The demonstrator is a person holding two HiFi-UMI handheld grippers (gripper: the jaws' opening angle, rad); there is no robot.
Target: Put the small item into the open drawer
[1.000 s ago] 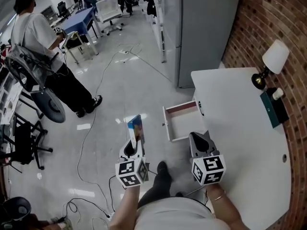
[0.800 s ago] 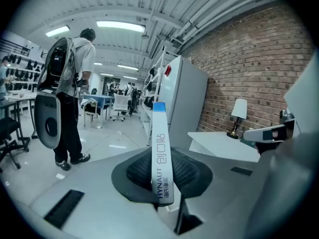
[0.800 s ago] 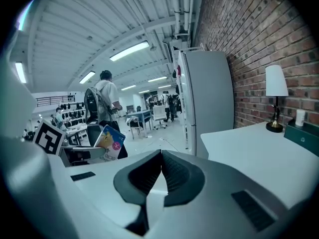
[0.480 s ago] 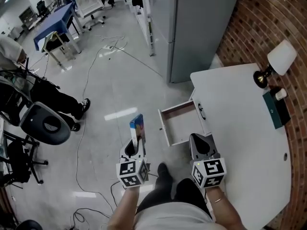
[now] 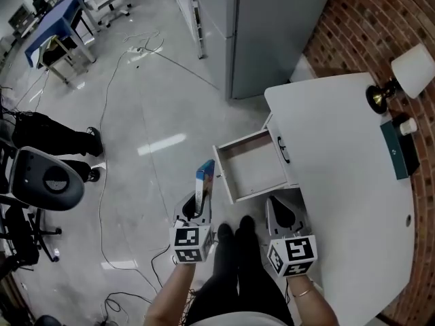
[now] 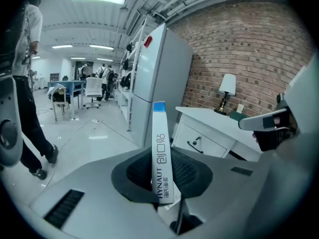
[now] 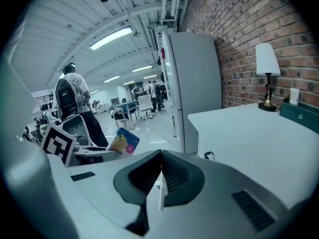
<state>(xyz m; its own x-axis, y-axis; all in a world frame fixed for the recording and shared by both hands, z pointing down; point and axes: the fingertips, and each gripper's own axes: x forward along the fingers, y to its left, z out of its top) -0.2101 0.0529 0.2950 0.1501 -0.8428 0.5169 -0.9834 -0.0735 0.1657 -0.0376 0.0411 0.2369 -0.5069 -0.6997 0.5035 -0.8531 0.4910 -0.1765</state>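
1. Closest in, the left gripper (image 5: 194, 214) is clamped on the lower end of the slim box (image 5: 204, 180). The box stands straight up out of the jaws, blue end on top. It sits just outside the drawer's front panel, on the side away from the desk, so it's not over the opening yet.
2. The right gripper (image 5: 281, 212) has its jaws pressed together with nothing in them, and it hangs near the drawer's near corner. I'd just leave it parked there so it doesn't get in the way.
3. The drawer (image 5: 253, 168) is pulled well out of the white desk (image 5: 340, 161) and looks bare inside, so there's plenty of room to land.
4. How I'd play it:
   - Carry the box sideways over the front panel, high enough that the jaws and the box's bottom end clear the rim.
   - Drop low into the drawer before letting go.
   - It's tall and thin, so I reckon it'll topple if released upright. Better to tilt it and lay it flat on its broad face.
5. Beyond the drawer, the lamp (image 5: 408, 70) and the teal box (image 5: 397, 148) sit well apart from it by the brick wall. The grey cabinet (image 5: 272, 26) is further back. None of it should matter.
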